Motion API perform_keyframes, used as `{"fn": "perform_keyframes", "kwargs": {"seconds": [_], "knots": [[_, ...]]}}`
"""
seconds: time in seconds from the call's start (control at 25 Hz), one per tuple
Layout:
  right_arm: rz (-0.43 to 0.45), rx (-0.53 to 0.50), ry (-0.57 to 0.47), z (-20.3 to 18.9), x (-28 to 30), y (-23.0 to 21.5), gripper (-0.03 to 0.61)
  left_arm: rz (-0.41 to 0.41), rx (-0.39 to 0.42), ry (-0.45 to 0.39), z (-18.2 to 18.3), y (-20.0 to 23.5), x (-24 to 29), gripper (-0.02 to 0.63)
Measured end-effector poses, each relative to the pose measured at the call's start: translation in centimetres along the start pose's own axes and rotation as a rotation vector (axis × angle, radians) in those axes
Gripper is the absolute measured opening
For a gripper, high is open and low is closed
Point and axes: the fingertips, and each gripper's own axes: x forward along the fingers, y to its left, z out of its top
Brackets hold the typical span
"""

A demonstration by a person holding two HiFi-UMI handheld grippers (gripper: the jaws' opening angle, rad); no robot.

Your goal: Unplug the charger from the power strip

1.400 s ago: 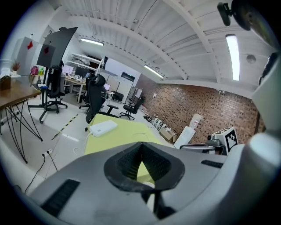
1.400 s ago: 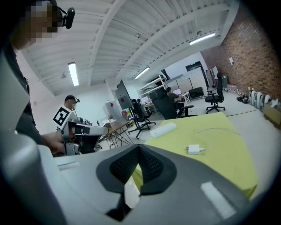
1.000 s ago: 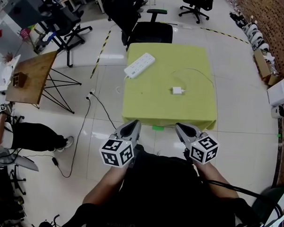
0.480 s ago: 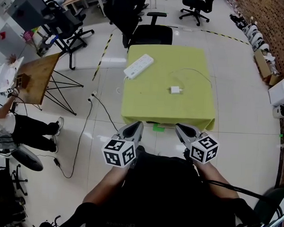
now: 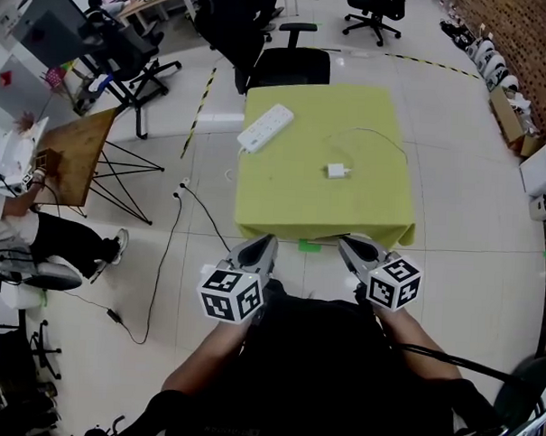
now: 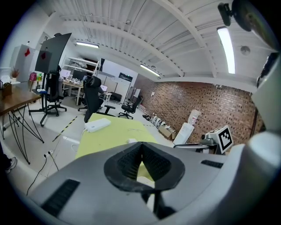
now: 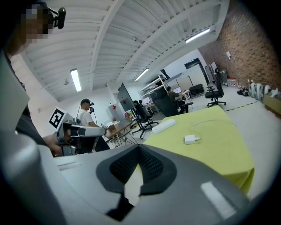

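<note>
The charger lies flat on the yellow-green worktop, right of its middle. It is not in the power strip, which rests slantwise well apart from it near the far left corner. A thin white cord loops away from the charger toward the far right side. None of these three has shifted since a second ago.

Both tongs hang in front of the worktop's near edge, over the floor and touching nothing. The left tongs have their pads pressed together at the tip, with nothing between them; only a sliver of worktop shows through the gap behind the tip. The right tongs are pressed together the same way and are empty too. Each sits roughly where it was a second ago, the jaws unchanged.

A black office chair stands against the far edge of the worktop. To the left, a black cable trails across the tiled floor beside a wooden table. The clearest change is there: a person at the left border now sits higher and closer to that table than before.
</note>
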Motion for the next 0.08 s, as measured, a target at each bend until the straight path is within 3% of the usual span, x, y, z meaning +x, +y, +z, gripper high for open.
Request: {"fn": "perform_keyframes", "kwargs": {"seconds": [0.08], "knots": [[-0.001, 0.008, -0.005, 0.21, -0.17, -0.1, 0.002, 0.0, -0.001, 0.004, -0.09, -0.21, 0.0, 0.007]]}}
